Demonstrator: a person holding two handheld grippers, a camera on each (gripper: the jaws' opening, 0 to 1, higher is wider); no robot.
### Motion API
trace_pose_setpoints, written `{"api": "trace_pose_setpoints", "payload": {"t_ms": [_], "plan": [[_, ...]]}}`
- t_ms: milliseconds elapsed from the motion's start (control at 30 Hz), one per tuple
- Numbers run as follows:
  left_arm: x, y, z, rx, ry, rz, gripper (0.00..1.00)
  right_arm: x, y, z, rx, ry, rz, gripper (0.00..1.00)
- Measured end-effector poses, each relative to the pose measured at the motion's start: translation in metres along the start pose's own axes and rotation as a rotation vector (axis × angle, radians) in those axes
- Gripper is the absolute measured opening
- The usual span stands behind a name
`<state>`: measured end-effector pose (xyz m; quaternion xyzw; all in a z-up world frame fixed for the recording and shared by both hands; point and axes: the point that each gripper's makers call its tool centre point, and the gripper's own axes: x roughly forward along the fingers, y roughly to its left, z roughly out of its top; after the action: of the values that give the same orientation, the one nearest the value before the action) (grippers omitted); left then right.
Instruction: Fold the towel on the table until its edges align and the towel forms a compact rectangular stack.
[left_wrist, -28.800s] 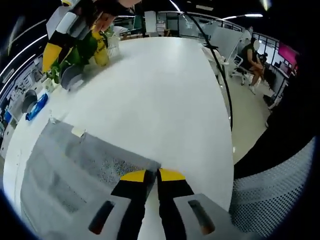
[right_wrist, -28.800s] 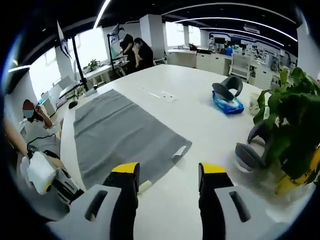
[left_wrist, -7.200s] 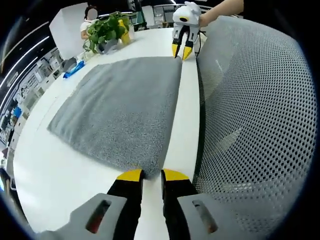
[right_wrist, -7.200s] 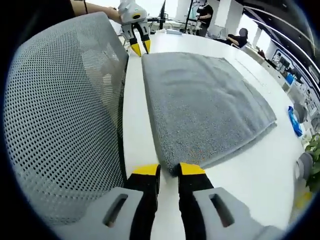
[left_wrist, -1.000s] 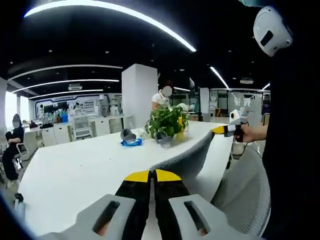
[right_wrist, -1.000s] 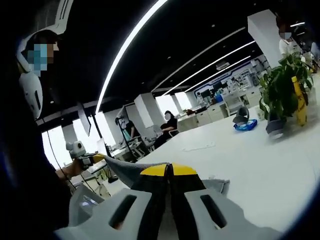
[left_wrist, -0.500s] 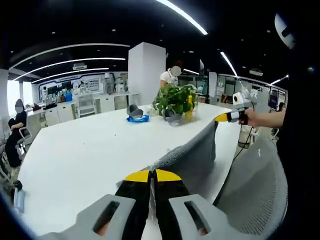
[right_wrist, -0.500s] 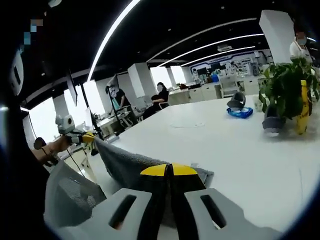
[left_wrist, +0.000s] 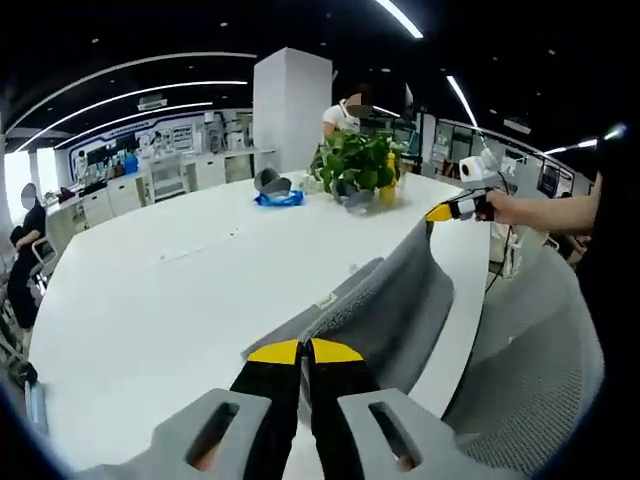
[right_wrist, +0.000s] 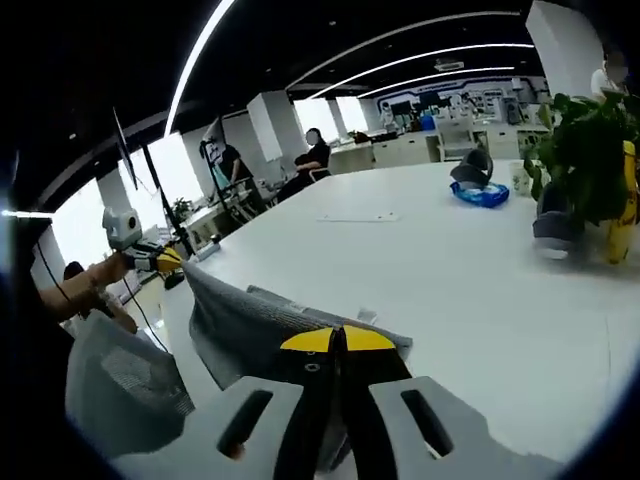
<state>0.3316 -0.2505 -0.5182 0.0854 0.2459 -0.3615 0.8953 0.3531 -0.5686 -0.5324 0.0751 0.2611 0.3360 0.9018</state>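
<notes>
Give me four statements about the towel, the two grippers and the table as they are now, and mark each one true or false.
1. The left gripper is shut on the grey towel. True.
2. The towel lies flat on the white table. False: its held edge hangs raised between the two grippers.
3. The right gripper stands open, clear of the towel. False: its jaws are shut on the towel's edge.
4. A potted plant stands at the far side of the table. True.
</notes>
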Motion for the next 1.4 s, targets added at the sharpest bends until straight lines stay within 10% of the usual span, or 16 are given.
{"api": "trace_pose_setpoints", "payload": {"t_ms": [533,900,1400], "plan": [[0.045,0.026,-0.019,-0.022,0.090,-0.019,0.01,0.026,-0.026,-0.010,0.061,0.040,-0.042,0.00],[0.059,0.042,-0.031,-0.047,0.131,0.024,0.01,0.029,-0.015,0.019,0.094,-0.112,-0.021,0.00],[0.042,0.033,-0.009,-0.057,0.012,0.017,0.01,0.005,0.000,0.044,0.050,-0.201,0.006,0.00]]}}
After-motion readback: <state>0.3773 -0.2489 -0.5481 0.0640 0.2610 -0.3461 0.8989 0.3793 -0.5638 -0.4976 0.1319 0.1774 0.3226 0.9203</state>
